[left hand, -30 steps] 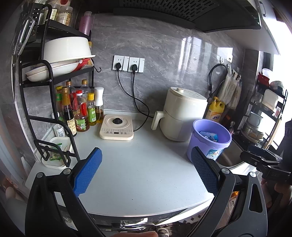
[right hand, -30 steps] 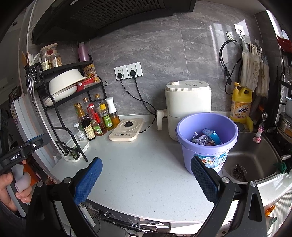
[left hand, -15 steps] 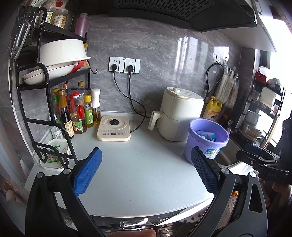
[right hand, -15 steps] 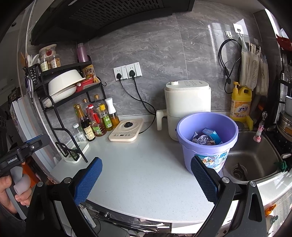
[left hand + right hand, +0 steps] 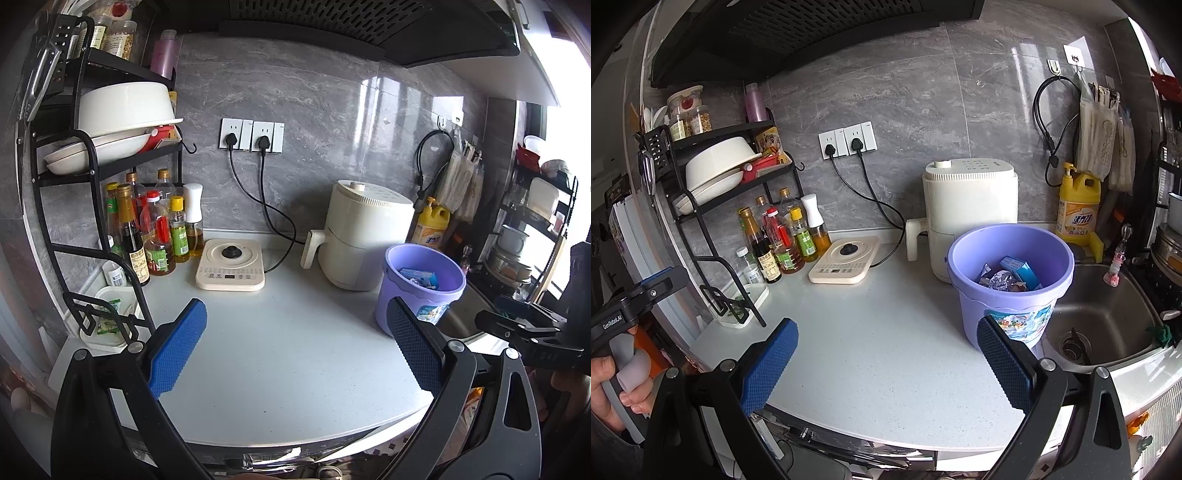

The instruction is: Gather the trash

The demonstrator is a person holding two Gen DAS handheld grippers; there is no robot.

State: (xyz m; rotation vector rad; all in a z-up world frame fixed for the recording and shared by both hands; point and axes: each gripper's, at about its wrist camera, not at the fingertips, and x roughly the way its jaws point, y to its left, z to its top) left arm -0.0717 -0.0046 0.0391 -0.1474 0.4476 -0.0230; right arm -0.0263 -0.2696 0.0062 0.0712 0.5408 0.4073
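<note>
Two grippers hover wide and empty above the tabletop [image 5: 871,332]: left gripper [image 5: 295,343], right gripper [image 5: 886,343]. The purple bucket [image 5: 1008,291] beside the sink [image 5: 1108,317] holds wrappers [image 5: 1001,278].

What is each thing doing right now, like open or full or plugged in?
left gripper: jaws open, empty.
right gripper: jaws open, empty.
purple bucket: upright, trash inside.
blue box: lying in the bucket.
two plugs: plugged in.
air fryer: closed.
sink: no water visible.
</note>
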